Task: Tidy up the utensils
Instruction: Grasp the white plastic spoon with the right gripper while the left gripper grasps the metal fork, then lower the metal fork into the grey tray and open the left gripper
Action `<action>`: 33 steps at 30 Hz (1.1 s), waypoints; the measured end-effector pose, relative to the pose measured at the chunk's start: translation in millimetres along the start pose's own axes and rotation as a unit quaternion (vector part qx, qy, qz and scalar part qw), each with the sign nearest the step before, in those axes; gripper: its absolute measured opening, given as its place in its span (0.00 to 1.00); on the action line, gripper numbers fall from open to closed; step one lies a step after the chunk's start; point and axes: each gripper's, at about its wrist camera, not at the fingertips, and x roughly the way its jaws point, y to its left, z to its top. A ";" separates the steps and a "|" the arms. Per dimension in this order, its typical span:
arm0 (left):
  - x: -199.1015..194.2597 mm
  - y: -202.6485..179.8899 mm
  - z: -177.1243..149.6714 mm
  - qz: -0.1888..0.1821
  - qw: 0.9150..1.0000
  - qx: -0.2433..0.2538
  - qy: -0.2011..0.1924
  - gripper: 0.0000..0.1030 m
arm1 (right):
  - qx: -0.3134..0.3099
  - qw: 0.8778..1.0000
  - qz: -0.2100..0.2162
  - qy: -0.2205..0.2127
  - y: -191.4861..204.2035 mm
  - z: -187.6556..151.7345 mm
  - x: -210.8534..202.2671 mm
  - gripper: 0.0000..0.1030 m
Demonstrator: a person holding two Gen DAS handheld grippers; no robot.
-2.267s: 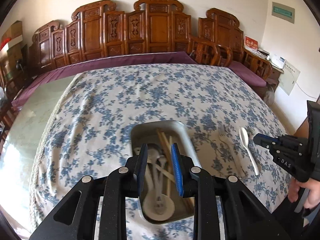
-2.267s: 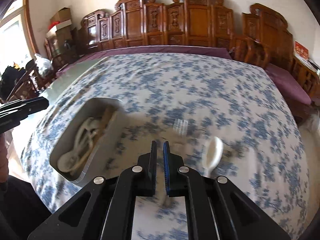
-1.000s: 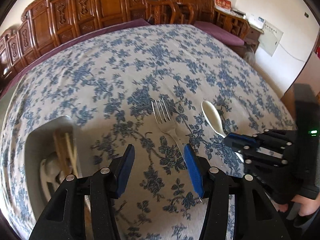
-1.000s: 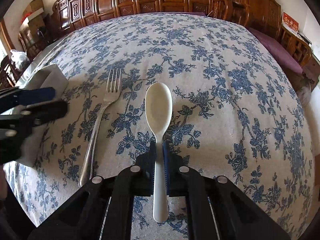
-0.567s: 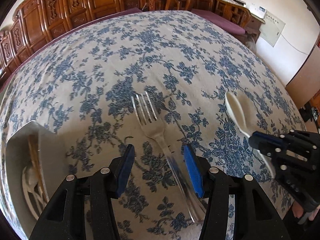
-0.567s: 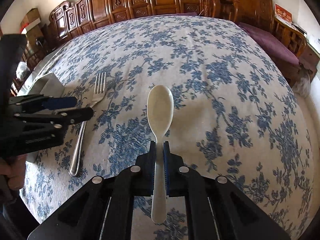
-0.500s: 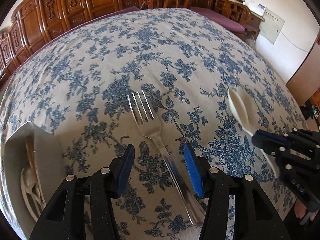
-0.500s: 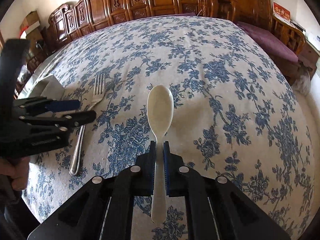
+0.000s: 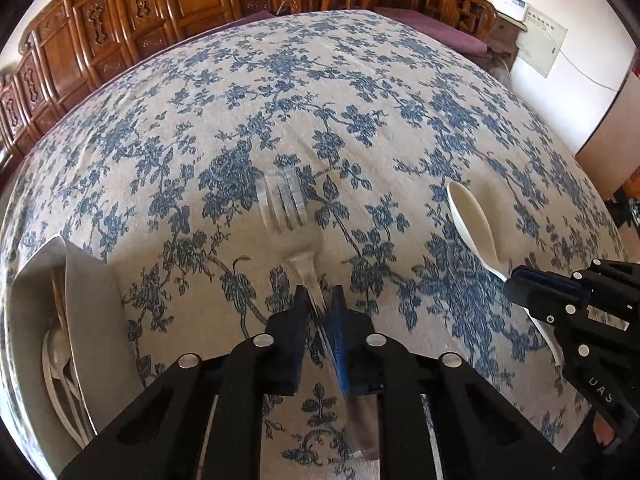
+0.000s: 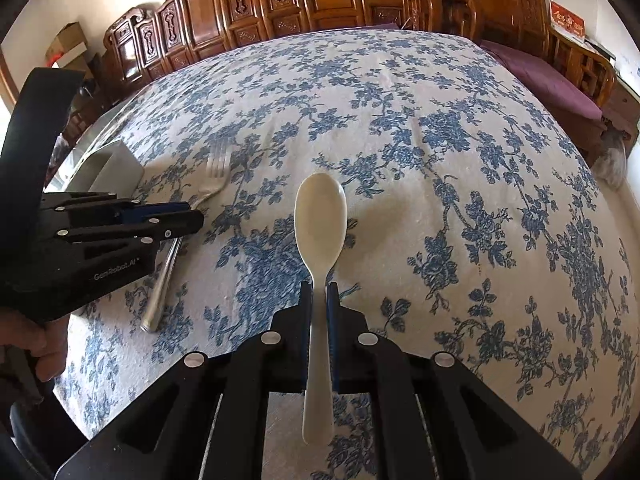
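The left gripper (image 9: 319,300) has just been closing its jaws, and they now pinch the fork (image 9: 298,240) by its neck; the handle runs back between them, the tines point away across the flowered counter (image 9: 360,80). The right gripper (image 10: 319,300) has its jaws pressed on the white spoon (image 10: 320,216), bowl forward, held clear of the cloth. The grey tray (image 9: 92,300) lies to the left of both, nearer the left hand, its long side roughly in line with the fork. The fork is blurred, and the tray is cut off at the edge, so its contents are hard to make out
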 end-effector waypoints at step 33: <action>-147.1 17.3 -34.6 -0.012 0.997 -0.024 -0.073 0.06 | -0.061 0.997 -0.001 -0.039 52.9 12.5 -115.0 0.08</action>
